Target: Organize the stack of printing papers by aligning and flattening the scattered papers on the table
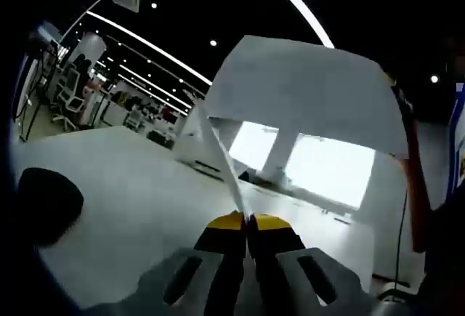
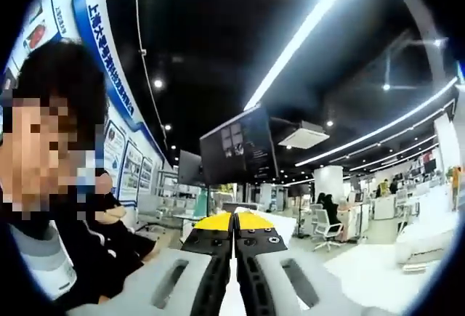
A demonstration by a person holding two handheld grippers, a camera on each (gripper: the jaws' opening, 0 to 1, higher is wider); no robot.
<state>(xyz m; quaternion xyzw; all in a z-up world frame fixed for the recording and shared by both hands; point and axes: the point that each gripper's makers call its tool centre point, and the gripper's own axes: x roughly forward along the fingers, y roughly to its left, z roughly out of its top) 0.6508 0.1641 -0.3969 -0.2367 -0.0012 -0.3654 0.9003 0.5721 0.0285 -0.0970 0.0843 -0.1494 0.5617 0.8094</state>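
A white sheet of printing paper (image 1: 305,91) is raised off the white table (image 1: 138,192). It climbs from the yellow tips of my left gripper (image 1: 247,220), which is shut on its lower edge, and fans out wide above. My right gripper (image 2: 234,220) points up into the room with its yellow-tipped jaws pressed together. No paper shows beyond its tips. A thin white sliver lies low between its jaws, and I cannot tell what it is.
A dark round object (image 1: 43,203) lies on the table at the left. A reddish-brown upright strip (image 1: 414,178) stands by the paper's right edge. A seated person in dark clothes (image 2: 87,250) is close on the left. Office chairs and desks (image 2: 327,225) stand further back.
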